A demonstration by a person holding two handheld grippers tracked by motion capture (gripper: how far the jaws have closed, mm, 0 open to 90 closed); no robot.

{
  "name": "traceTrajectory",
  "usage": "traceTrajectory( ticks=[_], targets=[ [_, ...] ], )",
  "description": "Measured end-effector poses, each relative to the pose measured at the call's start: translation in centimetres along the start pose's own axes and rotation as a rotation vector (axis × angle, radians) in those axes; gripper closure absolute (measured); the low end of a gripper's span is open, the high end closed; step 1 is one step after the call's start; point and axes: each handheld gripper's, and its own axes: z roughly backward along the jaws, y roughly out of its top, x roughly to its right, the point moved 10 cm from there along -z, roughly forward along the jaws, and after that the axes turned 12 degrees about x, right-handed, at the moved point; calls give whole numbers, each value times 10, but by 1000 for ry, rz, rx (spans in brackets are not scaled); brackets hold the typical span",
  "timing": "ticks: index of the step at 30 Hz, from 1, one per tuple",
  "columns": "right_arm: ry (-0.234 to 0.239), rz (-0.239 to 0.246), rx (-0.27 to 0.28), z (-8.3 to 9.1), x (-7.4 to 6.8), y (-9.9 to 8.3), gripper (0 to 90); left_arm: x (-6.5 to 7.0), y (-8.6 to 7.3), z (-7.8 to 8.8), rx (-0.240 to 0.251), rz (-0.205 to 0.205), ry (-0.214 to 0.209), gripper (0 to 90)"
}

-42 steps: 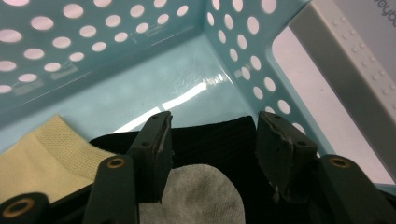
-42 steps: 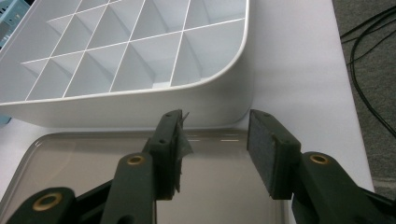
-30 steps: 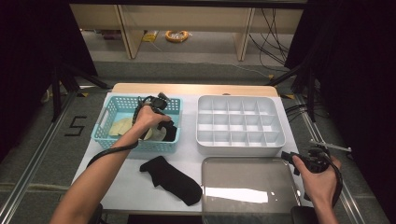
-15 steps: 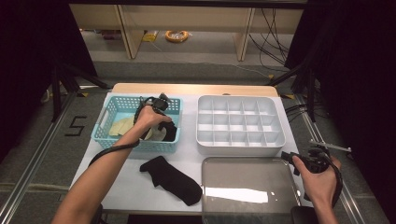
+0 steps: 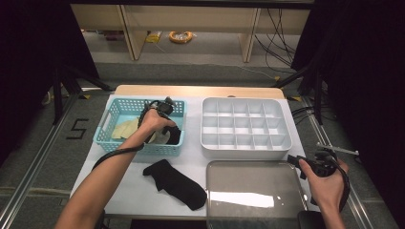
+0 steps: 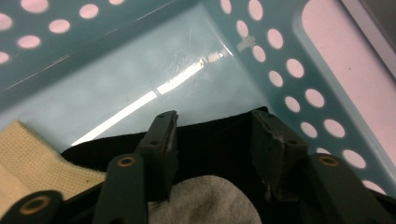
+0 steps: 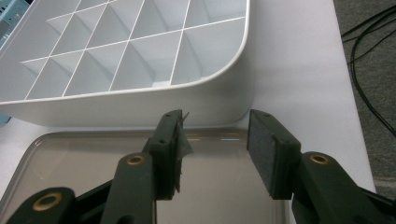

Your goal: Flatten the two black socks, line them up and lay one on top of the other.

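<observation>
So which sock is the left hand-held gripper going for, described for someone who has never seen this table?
Find the blue basket at the table's left. In its right-hand end lies a black sock, with the left hand-held gripper straddling it, jaws just closing. Its neighbours are a cream cloth and a grey sock; another black sock lies outside on the table.
</observation>
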Motion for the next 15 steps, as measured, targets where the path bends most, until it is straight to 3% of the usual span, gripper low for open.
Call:
traceTrajectory(
  ticks=[3, 7, 8, 9, 10, 12, 15],
  targets=[
    [12, -8, 0, 1, -2, 0, 567, 1, -1, 0, -14, -30, -5, 574],
    [3, 29, 5, 1, 2, 1, 567, 1, -1, 1, -24, -80, -5, 641],
    [6, 29, 5, 1, 2, 1, 567, 3, -2, 1, -24, -65, -5, 660],
    [9, 31, 5, 1, 2, 1, 567, 4, -2, 1, -29, -74, -8, 681],
    [9, -7, 0, 1, -2, 0, 567, 4, -3, 2, -39, -86, -13, 704],
    [14, -8, -1, 1, -2, 0, 567, 5, -3, 2, -47, -96, -18, 758],
    [3, 29, 4, 1, 2, 1, 567, 6, -3, 2, -51, -88, -24, 831]
  ],
)
